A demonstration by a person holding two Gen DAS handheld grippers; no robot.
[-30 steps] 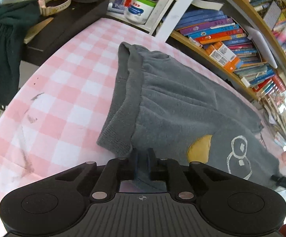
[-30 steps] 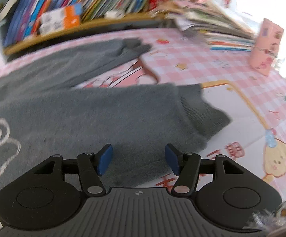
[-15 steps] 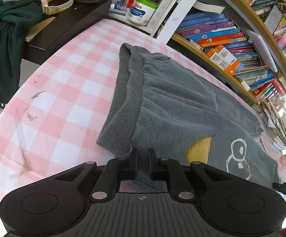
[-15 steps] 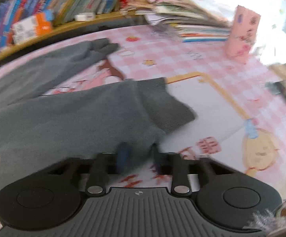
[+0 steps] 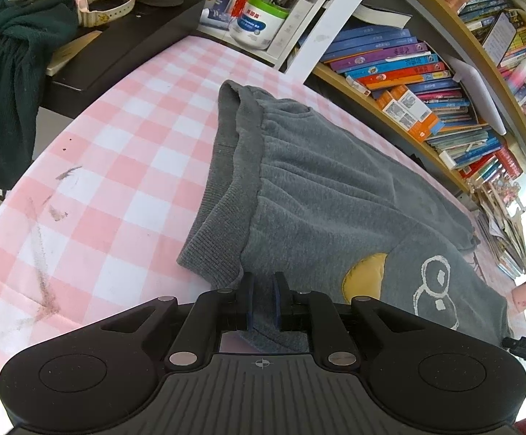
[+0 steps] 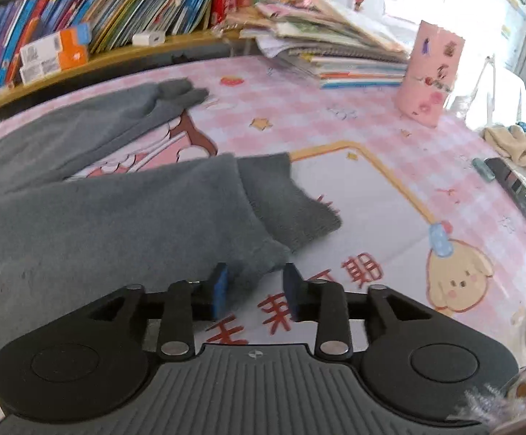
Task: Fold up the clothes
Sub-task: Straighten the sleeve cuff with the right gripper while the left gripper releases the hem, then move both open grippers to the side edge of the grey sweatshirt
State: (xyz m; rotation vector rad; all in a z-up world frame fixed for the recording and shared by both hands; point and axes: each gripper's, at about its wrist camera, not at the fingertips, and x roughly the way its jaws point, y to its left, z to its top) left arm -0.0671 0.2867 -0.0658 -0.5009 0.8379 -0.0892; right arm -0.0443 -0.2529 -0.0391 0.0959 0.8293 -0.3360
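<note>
While the left hand-held gripper (image 5: 262,291) stays pinched on the trousers' (image 5: 335,195) waist edge, the right hand-held gripper (image 6: 255,288) has just reopened after snapping closed; its grab likely missed. Its pads now stand apart around the leg hem (image 6: 263,253) on the desk (image 6: 372,188), not pressing.

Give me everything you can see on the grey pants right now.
The grey pants are fleecy knit, lying flat on the pink checked tablecloth, with a ribbed waistband, ribbed cuffs, a yellow patch and a white outline drawing. The left gripper pinches the near waist edge. The right gripper, jaws just reopened, straddles the near leg's hem, not pressing.
</note>
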